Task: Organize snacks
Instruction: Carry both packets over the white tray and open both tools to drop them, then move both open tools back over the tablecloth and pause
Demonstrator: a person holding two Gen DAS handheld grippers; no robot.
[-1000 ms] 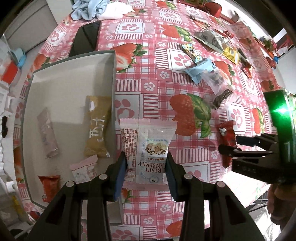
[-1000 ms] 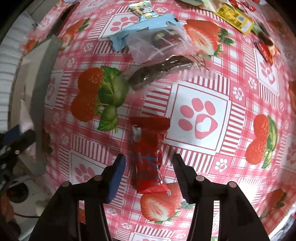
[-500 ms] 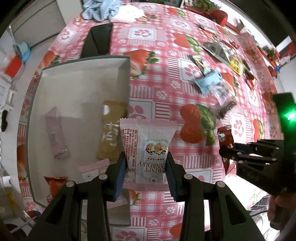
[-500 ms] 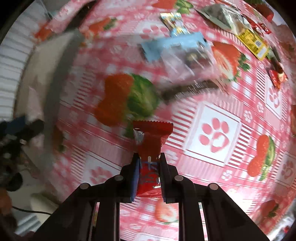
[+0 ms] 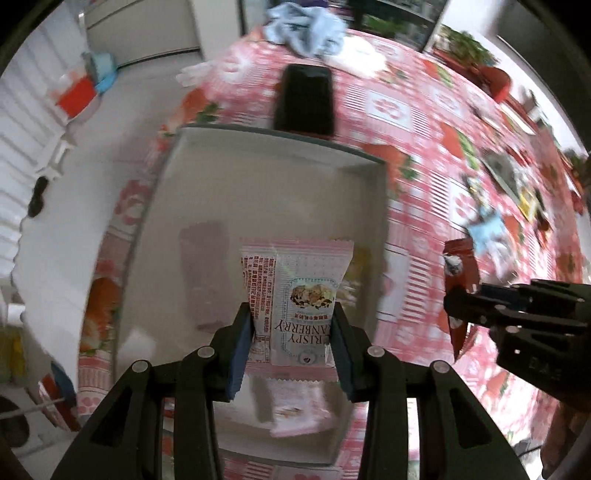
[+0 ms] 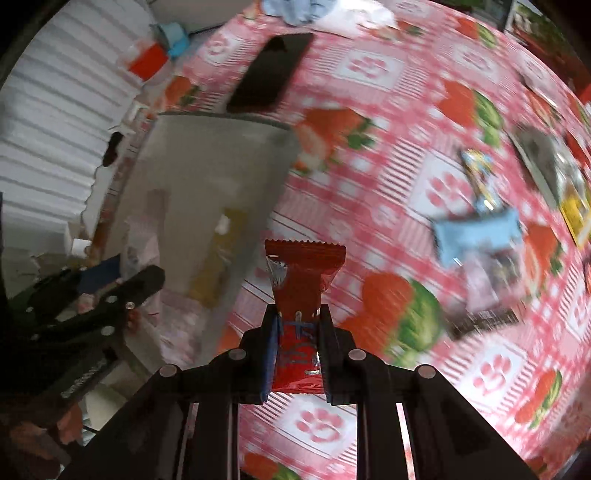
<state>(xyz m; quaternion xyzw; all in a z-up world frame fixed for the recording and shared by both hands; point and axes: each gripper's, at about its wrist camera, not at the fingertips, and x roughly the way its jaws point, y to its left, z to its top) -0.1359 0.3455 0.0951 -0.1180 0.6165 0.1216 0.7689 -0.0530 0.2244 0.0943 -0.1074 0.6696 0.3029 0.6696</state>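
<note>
My left gripper (image 5: 293,347) is shut on a pink-and-white cranberry snack packet (image 5: 295,295) and holds it above the grey tray (image 5: 258,177). The tray holds a mauve bar (image 5: 207,273), a yellow packet (image 5: 360,258) and a pink packet (image 5: 299,413). My right gripper (image 6: 297,354) is shut on a red snack packet (image 6: 301,280), lifted off the table just right of the tray (image 6: 207,173). The right gripper with the red packet (image 5: 460,273) also shows at the right of the left wrist view.
A black phone (image 5: 304,99) lies beyond the tray's far edge. Several loose snacks lie on the strawberry tablecloth to the right, among them a light blue packet (image 6: 476,232) and a dark bar (image 6: 484,325). A blue cloth (image 5: 306,29) lies at the far end.
My left gripper carried the cranberry packet left, from the tray's right edge to above its middle. My right gripper shut on the red packet, lifted it and moved toward the tray.
</note>
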